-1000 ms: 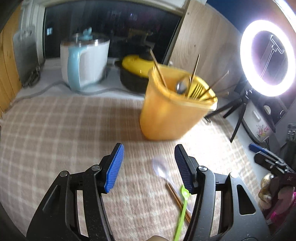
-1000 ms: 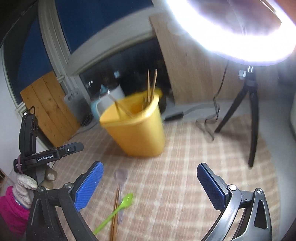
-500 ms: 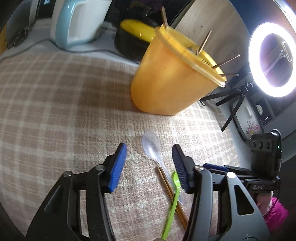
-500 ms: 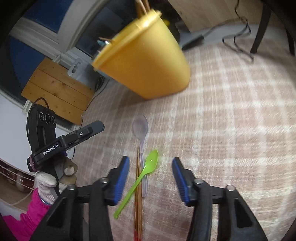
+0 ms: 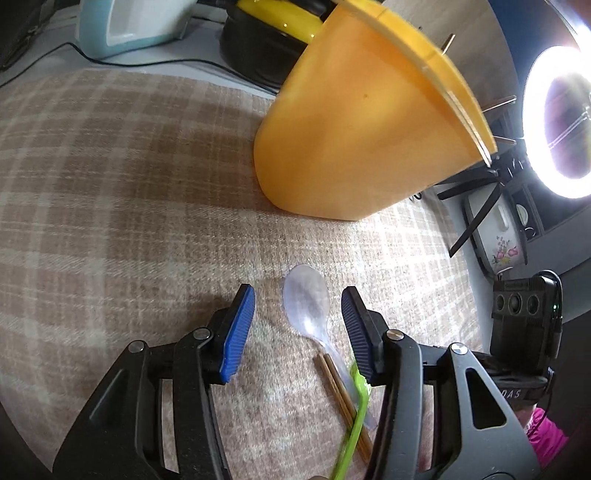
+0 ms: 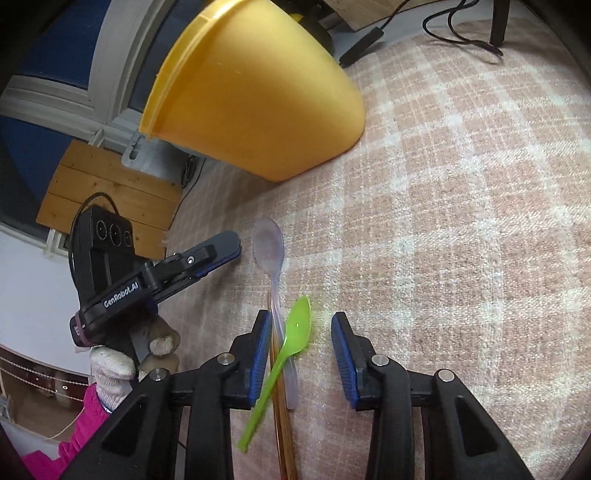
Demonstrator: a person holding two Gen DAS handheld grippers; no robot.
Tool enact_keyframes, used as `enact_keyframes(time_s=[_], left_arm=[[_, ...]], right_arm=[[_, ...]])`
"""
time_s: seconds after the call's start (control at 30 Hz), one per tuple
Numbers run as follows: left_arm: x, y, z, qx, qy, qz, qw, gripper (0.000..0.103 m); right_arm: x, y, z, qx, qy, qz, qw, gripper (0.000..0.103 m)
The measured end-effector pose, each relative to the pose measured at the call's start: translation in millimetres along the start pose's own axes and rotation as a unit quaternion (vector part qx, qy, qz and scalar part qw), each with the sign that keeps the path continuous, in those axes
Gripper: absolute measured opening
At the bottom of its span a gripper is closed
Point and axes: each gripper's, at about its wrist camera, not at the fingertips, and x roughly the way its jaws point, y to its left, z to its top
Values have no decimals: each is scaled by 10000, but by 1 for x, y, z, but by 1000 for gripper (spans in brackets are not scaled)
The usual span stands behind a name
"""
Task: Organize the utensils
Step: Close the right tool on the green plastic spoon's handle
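Note:
A clear plastic spoon (image 5: 307, 303) lies on the plaid cloth, its bowl between the jaws of my open left gripper (image 5: 297, 301). A green plastic spoon (image 5: 354, 413) and brown chopsticks (image 5: 341, 398) lie beside its handle. In the right wrist view the green spoon (image 6: 295, 332) lies between the jaws of my open right gripper (image 6: 299, 326), with the chopsticks (image 6: 279, 406) and clear spoon (image 6: 269, 247) close to the left pad. The yellow utensil tub (image 5: 362, 140) stands just beyond, also in the right wrist view (image 6: 251, 92), with sticks poking from its rim.
Plaid cloth (image 5: 110, 184) covers the table. Behind the tub stand a blue-white kettle (image 5: 129, 26) and a yellow-lidded black pot (image 5: 266, 37). A ring light on a tripod (image 5: 557, 122) stands at the right, a cable (image 6: 461, 33) trailing on the cloth.
Both grippers have dropped low and moved in toward the utensils. The left now straddles the clear spoon's bowl, the right straddles the green spoon, and the right jaws have narrowed.

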Motion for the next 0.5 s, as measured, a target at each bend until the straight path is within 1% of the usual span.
enact_keyframes(time_s=[0.07,0.2,0.3,0.33,0.37,0.43,0.5], left_arm=[[6,1,2,-29,98,-17,9999,44],[9,3,8,-50,81,-128,9999,43],[9,5,13,-54,85,-190,9998,40],[10,6,14,-57,105,-213,9997,34],[12,6,15,-76,163,-238,9996,30],[13,5,15,-48,141,-235,9996,30],[13,4,15,24,151,-213,9997,24]], right_arm=[[1,-2,0,32,17,15,10000,33],[6,-4,3,125,35,81,9999,32],[10,-1,6,134,38,104,9998,29],[12,1,8,128,40,99,9999,28],[14,2,8,133,44,101,9999,27],[16,4,9,124,31,82,9999,26],[19,10,11,75,23,44,10000,25]])
